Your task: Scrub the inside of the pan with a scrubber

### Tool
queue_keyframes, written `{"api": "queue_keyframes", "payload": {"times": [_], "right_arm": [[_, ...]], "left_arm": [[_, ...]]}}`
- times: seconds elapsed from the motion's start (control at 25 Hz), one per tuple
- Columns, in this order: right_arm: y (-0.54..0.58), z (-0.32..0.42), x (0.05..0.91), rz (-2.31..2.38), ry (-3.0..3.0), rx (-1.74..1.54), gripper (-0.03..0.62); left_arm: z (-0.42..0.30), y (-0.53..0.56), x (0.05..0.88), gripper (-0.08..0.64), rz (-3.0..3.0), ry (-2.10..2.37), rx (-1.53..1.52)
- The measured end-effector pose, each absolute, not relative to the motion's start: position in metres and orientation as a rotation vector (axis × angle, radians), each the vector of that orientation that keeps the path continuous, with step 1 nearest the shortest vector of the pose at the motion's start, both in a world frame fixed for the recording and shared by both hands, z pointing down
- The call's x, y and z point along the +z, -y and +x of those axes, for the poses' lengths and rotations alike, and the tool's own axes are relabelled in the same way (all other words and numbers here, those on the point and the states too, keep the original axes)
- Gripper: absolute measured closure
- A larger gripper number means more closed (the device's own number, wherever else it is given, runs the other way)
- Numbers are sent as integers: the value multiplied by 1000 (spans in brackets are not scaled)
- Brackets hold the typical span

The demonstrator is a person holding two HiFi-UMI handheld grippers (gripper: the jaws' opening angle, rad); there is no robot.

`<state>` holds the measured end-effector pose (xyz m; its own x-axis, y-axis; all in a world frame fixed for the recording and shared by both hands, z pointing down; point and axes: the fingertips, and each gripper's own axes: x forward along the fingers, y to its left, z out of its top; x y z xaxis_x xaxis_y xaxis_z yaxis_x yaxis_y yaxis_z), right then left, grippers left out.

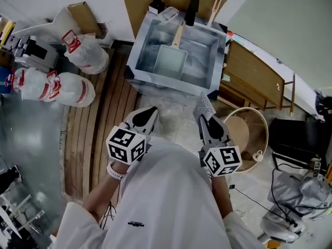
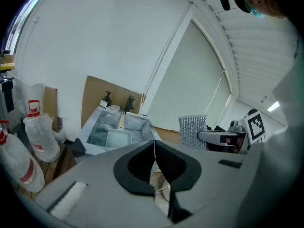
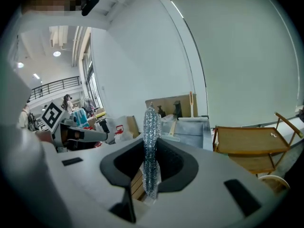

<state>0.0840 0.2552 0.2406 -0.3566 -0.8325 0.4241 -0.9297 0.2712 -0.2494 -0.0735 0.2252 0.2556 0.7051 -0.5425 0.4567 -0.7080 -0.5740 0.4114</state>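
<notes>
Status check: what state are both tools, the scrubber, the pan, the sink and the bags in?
left tool: shut, nothing between its jaws.
right tool: shut on the scrubber.
scrubber: gripped, standing upright out of the jaws, away from the pan.
pan: lying in the sink, open side up, untouched.
sink: holds the pan; can't tell if there is water in it.
white bags: tied shut at the top.

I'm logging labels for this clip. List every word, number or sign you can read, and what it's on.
No words or numbers are readable in any view.
Left gripper and right gripper cubes: square marker patterns, no letters.
White bags: red markings, too blurred to read.
Dispenser bottle: white label, too small to read.
Person's garment: small dark mark, too small to read.
Scrubber and pan: no print visible.
</notes>
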Motion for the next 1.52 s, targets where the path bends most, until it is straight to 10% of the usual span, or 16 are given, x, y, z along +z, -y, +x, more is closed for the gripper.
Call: {"api": "queue_keyframes", "payload": {"times": [1.52], "right_arm": [[-38, 62, 287, 1594, 2310, 739, 534]], "left_arm": [[-36, 31, 311, 552, 2407, 755, 595]]}}
